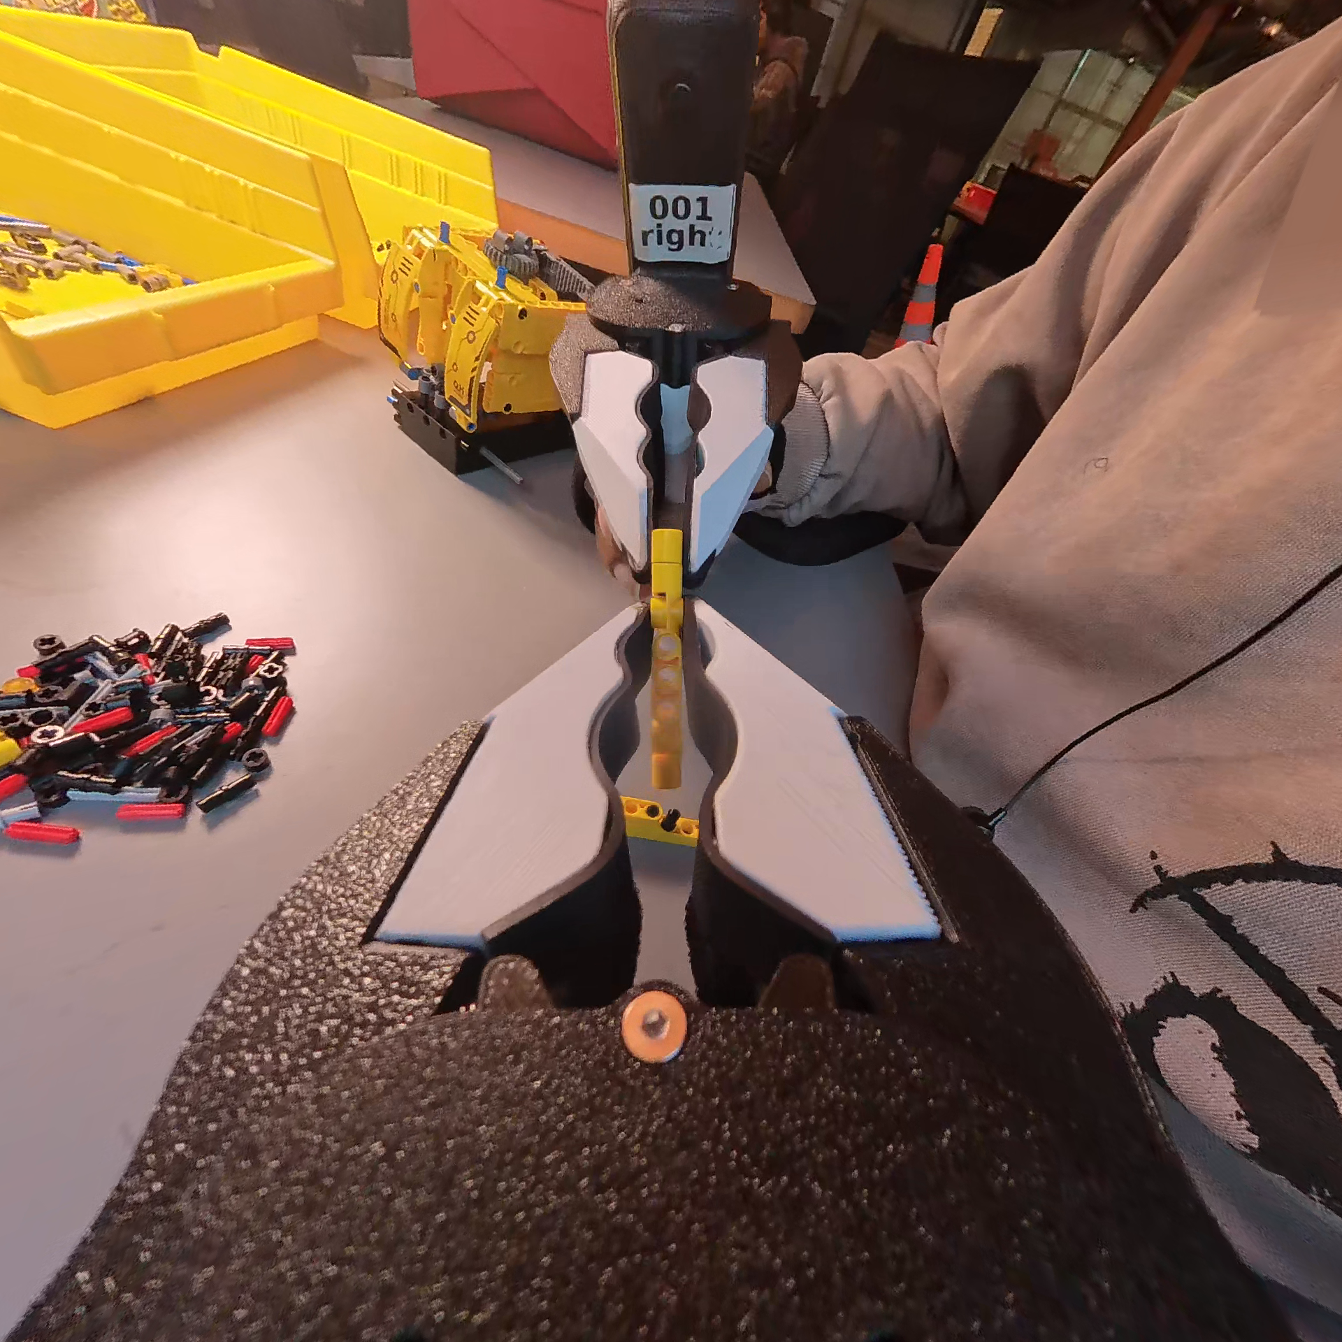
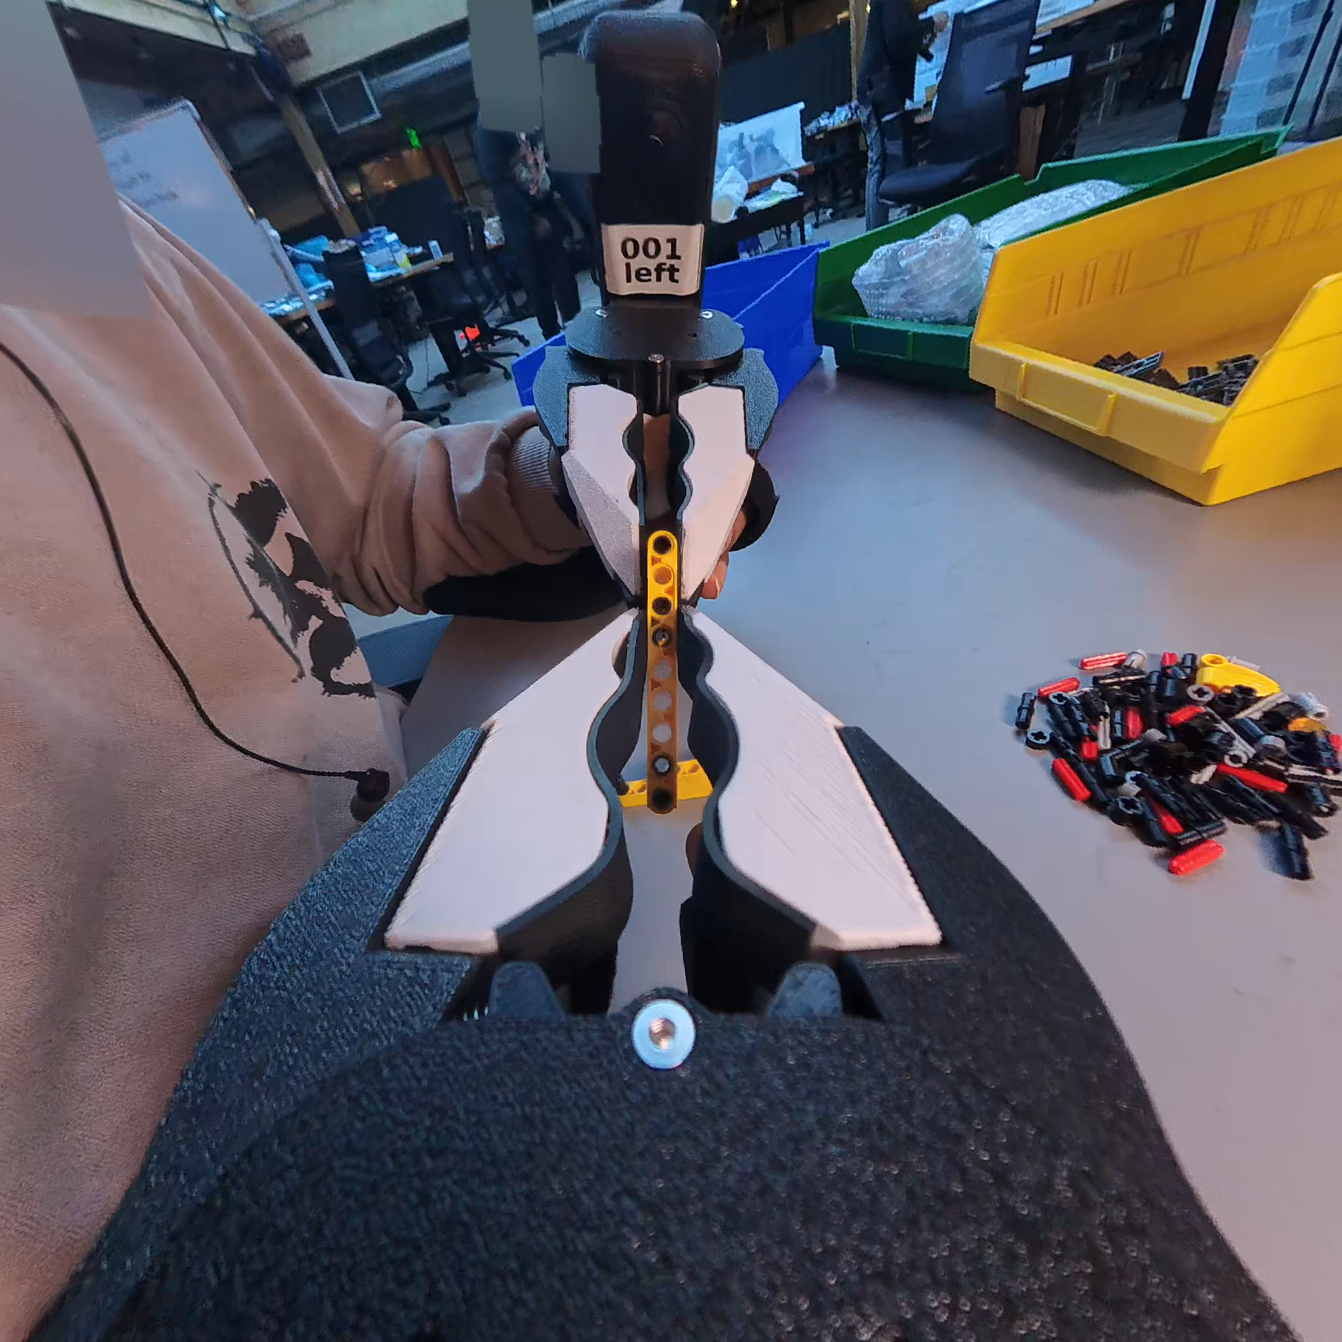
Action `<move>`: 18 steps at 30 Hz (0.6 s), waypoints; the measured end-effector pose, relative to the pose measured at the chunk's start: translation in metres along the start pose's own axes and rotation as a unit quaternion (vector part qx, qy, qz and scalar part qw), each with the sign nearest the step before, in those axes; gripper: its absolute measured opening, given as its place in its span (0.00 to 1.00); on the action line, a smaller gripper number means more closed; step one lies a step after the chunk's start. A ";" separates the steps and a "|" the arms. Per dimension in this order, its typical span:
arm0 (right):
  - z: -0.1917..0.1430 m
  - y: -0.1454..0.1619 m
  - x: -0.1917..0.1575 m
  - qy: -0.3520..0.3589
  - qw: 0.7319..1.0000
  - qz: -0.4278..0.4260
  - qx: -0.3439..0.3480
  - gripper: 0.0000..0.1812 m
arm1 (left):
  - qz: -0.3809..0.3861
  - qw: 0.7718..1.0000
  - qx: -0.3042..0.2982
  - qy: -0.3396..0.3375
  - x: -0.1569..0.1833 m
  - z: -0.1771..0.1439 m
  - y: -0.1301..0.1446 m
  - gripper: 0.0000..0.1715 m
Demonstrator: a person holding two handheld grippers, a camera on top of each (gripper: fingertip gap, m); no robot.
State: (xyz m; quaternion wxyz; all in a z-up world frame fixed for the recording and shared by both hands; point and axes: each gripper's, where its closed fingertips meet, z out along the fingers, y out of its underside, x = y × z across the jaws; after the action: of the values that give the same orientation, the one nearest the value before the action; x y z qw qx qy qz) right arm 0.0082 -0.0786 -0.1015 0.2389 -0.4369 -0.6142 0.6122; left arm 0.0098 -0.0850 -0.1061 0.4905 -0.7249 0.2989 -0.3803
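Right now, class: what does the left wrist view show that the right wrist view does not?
Only the left wrist view shows the yellow brick-built model and a red bin. Only the right shows the blue bin and green bin. Both show the pile of small pins, and the left gripper and right gripper gripping one yellow beam assembly.

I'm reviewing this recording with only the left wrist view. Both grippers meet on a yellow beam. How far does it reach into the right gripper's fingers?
Observer: The yellow beam runs well back between the fingers of the right gripper, which are shut on it.
Operator: What sits behind the left gripper?
Observer: A blue bin, directly behind the left gripper.
Operator: Anything beside that bin?
Observer: A green bin holding clear plastic bags.
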 end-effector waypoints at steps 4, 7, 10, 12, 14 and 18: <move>-0.006 -0.011 -0.003 -0.002 1.000 -0.016 0.013 0.03 | 0.001 1.000 0.004 0.009 0.004 0.002 -0.002 0.04; -0.009 -0.022 -0.006 -0.004 0.999 -0.016 0.040 0.03 | -0.006 1.000 0.018 0.017 0.007 0.003 -0.006 0.04; -0.011 -0.031 -0.008 -0.010 0.998 -0.012 0.065 0.02 | -0.011 0.999 0.029 0.026 0.011 0.006 -0.009 0.04; -0.012 -0.036 -0.009 -0.013 0.997 -0.014 0.076 0.02 | -0.004 0.999 0.029 0.022 0.012 0.008 -0.010 0.04; -0.012 -0.038 -0.010 -0.019 0.996 -0.004 0.083 0.02 | 0.004 1.000 0.022 0.017 0.012 0.009 -0.008 0.04; -0.013 -0.030 -0.003 -0.014 0.998 -0.017 0.066 0.00 | 0.011 1.000 0.019 -0.016 0.000 0.004 -0.004 0.04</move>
State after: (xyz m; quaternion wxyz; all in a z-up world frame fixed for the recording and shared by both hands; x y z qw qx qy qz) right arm 0.0136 -0.0702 -0.0702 0.2690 -0.4008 -0.5828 0.6537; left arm 0.0137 -0.0817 -0.1034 0.5127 -0.7181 0.2920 -0.3691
